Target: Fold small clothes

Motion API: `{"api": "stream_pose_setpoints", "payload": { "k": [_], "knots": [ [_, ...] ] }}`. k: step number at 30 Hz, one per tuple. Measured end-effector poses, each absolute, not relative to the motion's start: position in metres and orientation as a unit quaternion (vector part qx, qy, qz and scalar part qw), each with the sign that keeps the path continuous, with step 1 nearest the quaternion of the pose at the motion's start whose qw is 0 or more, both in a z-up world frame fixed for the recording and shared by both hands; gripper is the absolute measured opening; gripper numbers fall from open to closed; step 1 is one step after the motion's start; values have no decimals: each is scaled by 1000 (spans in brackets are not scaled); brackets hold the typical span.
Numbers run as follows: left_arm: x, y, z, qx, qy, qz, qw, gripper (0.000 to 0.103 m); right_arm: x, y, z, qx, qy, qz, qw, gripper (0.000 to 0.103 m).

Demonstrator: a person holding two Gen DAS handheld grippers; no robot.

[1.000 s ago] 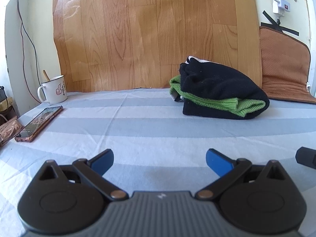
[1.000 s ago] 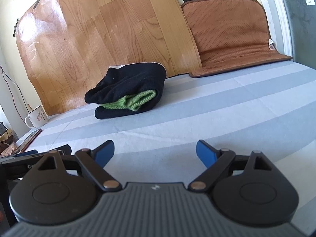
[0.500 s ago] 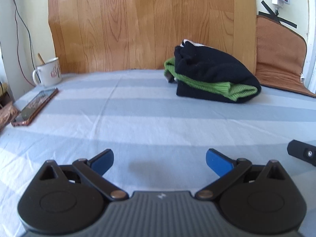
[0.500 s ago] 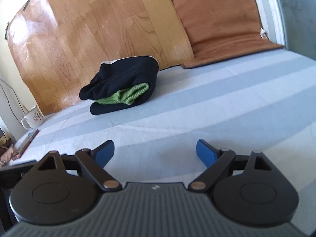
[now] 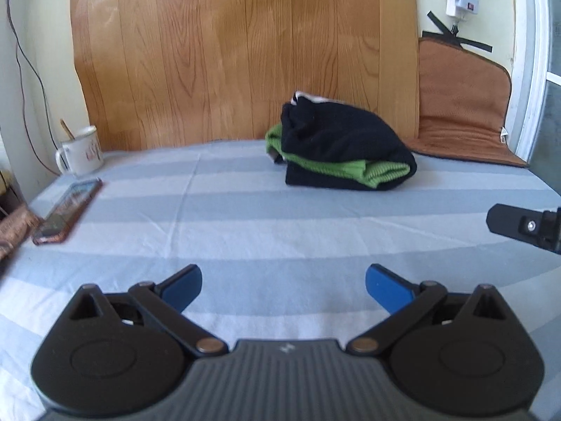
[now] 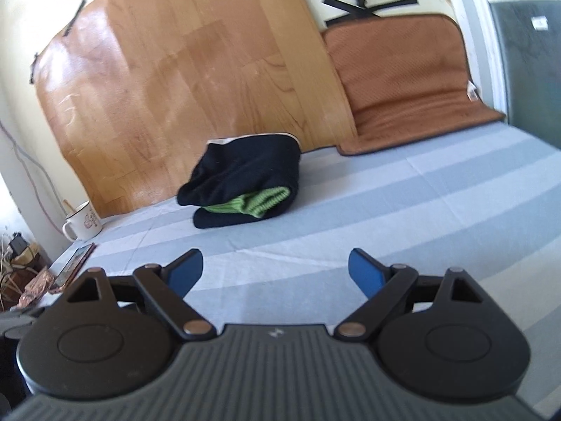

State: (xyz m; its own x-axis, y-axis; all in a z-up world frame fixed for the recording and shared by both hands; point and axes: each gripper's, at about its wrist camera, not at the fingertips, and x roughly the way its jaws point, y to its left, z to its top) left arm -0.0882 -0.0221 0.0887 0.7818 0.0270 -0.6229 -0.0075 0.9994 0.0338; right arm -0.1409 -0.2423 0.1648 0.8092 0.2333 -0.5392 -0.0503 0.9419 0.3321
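Note:
A folded pile of small clothes, black cloth [image 5: 336,140] wrapped around a green knit piece [image 5: 371,172], lies on the striped sheet near the wooden board. It also shows in the right wrist view [image 6: 245,175], with the green piece [image 6: 256,203] at its front. My left gripper [image 5: 283,286] is open and empty, low over the sheet, well short of the pile. My right gripper [image 6: 275,270] is open and empty, also short of the pile. Part of the right gripper [image 5: 522,226] shows at the right edge of the left wrist view.
A white mug [image 5: 82,151] and a phone [image 5: 68,210] lie at the left of the blue-and-white striped sheet [image 5: 280,217]. A wooden board [image 5: 245,52] and a brown mat [image 5: 463,112] lean at the back. Clutter and cables [image 6: 21,270] sit at the far left.
Both grippers have pulled back and lifted from the pile, which now looks farther away. Both stay open and the pile has not moved.

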Motion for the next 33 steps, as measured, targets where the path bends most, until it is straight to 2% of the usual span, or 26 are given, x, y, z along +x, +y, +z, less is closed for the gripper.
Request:
{"api": "stream_pose_setpoints", "payload": {
  "k": [33],
  "knots": [
    [-105,-26,95,33,347,28,937,103,-155,-230,177,148,288,95,941,92]
  ]
}}
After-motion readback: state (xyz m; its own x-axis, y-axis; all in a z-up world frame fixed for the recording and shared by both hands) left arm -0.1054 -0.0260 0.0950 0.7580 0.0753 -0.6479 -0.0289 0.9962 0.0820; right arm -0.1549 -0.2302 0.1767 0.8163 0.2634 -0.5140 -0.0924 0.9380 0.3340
